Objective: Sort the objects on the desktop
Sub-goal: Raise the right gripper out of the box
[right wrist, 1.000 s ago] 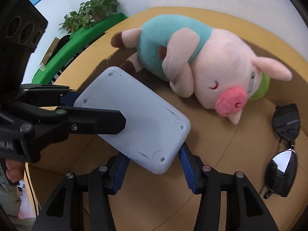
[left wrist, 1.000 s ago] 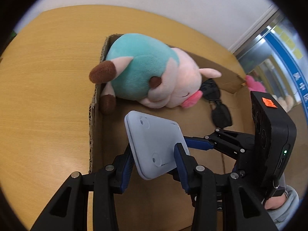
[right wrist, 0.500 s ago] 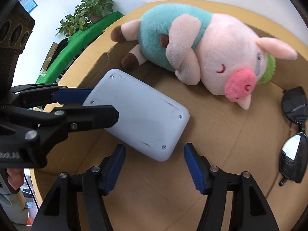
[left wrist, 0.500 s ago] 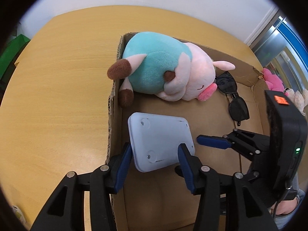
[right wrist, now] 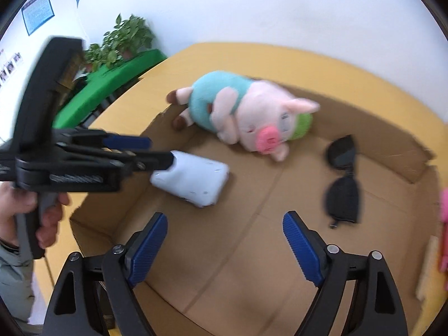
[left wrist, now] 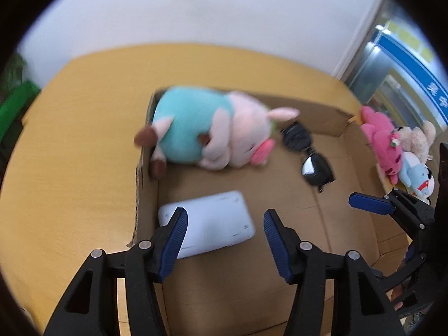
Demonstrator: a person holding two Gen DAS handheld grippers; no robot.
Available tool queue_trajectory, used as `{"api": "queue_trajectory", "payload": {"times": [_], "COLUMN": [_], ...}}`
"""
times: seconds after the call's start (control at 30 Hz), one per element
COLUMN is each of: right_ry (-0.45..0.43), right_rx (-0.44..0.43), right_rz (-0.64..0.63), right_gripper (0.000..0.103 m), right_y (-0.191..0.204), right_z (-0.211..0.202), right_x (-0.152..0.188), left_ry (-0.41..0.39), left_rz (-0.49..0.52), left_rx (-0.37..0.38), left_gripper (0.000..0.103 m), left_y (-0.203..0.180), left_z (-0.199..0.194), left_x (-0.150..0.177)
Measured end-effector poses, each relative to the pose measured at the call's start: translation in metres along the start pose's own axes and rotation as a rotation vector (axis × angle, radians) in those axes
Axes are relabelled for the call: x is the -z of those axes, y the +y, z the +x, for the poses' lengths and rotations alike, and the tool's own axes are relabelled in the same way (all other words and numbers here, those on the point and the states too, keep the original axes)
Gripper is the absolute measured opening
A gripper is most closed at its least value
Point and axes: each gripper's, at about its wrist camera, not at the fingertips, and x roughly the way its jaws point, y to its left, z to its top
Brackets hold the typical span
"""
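A flat white device (left wrist: 215, 221) lies on the floor of an open cardboard box (left wrist: 330, 120), also in the right wrist view (right wrist: 193, 182). A plush pig (left wrist: 207, 137) in a teal shirt lies at the box's far left, seen too from the right (right wrist: 246, 114). Black sunglasses (left wrist: 310, 156) lie to its right (right wrist: 343, 179). My left gripper (left wrist: 224, 235) is open and empty above the device. My right gripper (right wrist: 224, 240) is open and empty over the box floor.
The box stands on a yellow wooden table (left wrist: 70, 168). Several small plush toys (left wrist: 397, 151) lie past the box's right wall. A green bench with potted plants (right wrist: 112, 75) stands beyond the table's left side.
Both grippers have let go of the white device, opened wide and pulled back and up. The device now lies flat on the box floor.
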Motion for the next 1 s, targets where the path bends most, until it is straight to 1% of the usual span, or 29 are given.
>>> {"api": "queue_trajectory", "payload": {"times": [0.03,0.1,0.13,0.2,0.23,0.27,0.33,0.47,0.57,0.7,0.87,1.0], "right_ry": [-0.023,-0.085,-0.108,-0.161,-0.177,-0.202,-0.234,-0.277,-0.284,-0.272,-0.292,-0.310], "right_rx": [0.028,0.067,0.078,0.117,0.136,0.161,0.173,0.190,0.178,0.180,0.196,0.209], "right_rz": [-0.002,-0.009,-0.014,-0.037,-0.046,-0.054,-0.056,-0.062,-0.075,-0.056,-0.023,-0.023], "right_gripper": [0.091,0.101,0.103,0.103,0.103,0.103,0.103,0.103,0.103,0.103,0.103,0.103], "right_y": [0.003,0.013,0.016,0.023,0.025,0.029,0.031,0.032,0.029,0.021,0.012,0.010], "right_z": [-0.008,-0.028,-0.037,-0.059,-0.067,-0.079,-0.097,-0.126,-0.139,-0.146,-0.157,-0.163], "right_x": [0.003,0.006,0.010,0.021,0.025,0.032,0.040,0.059,0.073,0.091,0.105,0.110], "left_ry": [-0.061,-0.169,-0.223,-0.313,-0.361,-0.389,-0.431,-0.457,-0.458,-0.442,-0.457,-0.447], "left_rz": [0.022,0.059,0.082,0.119,0.137,0.148,0.158,0.165,0.172,0.163,0.163,0.154], "left_rx": [-0.004,-0.015,-0.020,-0.037,-0.055,-0.063,-0.062,-0.042,-0.031,-0.012,-0.029,-0.032], "left_gripper": [0.057,0.071,0.073,0.079,0.079,0.079,0.079,0.079,0.079,0.079,0.079,0.079], "left_y": [-0.009,-0.027,-0.036,-0.051,-0.061,-0.069,-0.085,-0.104,-0.113,-0.122,-0.130,-0.133], "left_z": [-0.016,-0.046,-0.061,-0.086,-0.099,-0.108,-0.119,-0.130,-0.135,-0.136,-0.138,-0.135], "left_x": [0.003,0.012,0.019,0.032,0.041,0.047,0.056,0.071,0.080,0.090,0.098,0.100]}}
